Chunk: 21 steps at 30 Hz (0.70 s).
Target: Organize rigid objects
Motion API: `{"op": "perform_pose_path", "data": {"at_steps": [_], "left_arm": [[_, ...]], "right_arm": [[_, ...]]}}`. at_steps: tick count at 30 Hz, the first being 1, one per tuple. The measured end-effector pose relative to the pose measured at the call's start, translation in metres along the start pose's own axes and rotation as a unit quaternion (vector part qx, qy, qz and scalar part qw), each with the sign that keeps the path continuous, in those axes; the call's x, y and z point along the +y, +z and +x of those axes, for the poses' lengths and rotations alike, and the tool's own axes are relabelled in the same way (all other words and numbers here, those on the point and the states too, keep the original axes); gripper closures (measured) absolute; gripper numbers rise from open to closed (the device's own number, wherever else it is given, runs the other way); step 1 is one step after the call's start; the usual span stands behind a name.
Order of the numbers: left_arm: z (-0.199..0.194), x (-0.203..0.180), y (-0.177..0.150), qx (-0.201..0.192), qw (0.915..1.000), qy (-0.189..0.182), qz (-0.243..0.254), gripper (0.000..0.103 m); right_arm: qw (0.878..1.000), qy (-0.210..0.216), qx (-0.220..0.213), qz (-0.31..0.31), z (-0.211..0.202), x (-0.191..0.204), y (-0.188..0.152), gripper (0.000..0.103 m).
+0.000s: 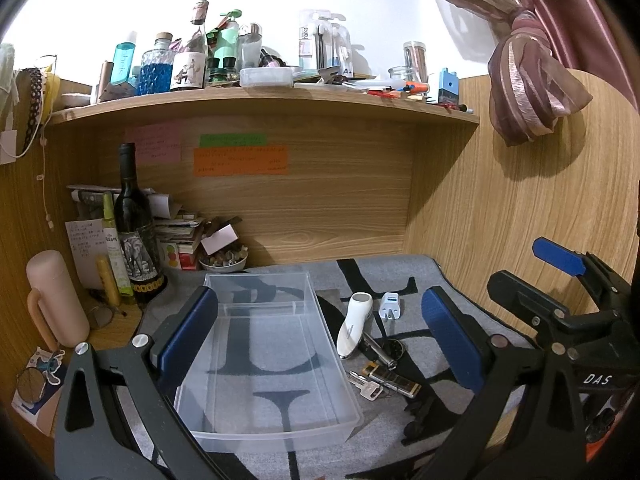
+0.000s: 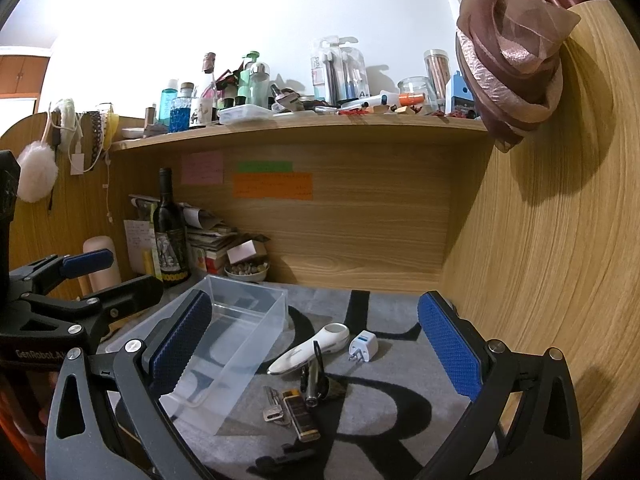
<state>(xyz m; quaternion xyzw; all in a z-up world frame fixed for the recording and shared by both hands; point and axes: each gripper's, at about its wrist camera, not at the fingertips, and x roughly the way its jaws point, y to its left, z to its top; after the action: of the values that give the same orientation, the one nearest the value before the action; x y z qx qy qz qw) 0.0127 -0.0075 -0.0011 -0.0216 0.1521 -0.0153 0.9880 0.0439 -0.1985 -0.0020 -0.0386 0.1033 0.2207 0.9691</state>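
Grippers are held spread and empty: left gripper (image 1: 320, 344) above the clear bin (image 1: 264, 356), right gripper (image 2: 316, 352) over the white device (image 2: 308, 350), plug (image 2: 363, 346) and keys (image 2: 274, 410).

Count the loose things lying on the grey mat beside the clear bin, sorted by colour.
White: 2, the handheld device and the plug adapter
Silver: 2, the keys and the metal cylinder
Dark: 1, the lighter-like bar
Total: 5
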Motion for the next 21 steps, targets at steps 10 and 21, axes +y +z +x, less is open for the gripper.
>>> {"op": "perform_pose_path", "data": {"at_steps": [10, 21], "left_arm": [[0.002, 0.004, -0.001, -0.001, 0.9998, -0.019, 0.003, 0.002], [0.039, 0.042, -0.002, 0.059, 0.9979, -0.001, -0.027, 0.026]], "right_arm": [[1.000, 0.006, 0.024, 0.005, 0.015, -0.002, -0.002, 0.000], [0.998, 0.000, 0.066, -0.004, 0.050, -0.007, -0.001, 0.013]]}}
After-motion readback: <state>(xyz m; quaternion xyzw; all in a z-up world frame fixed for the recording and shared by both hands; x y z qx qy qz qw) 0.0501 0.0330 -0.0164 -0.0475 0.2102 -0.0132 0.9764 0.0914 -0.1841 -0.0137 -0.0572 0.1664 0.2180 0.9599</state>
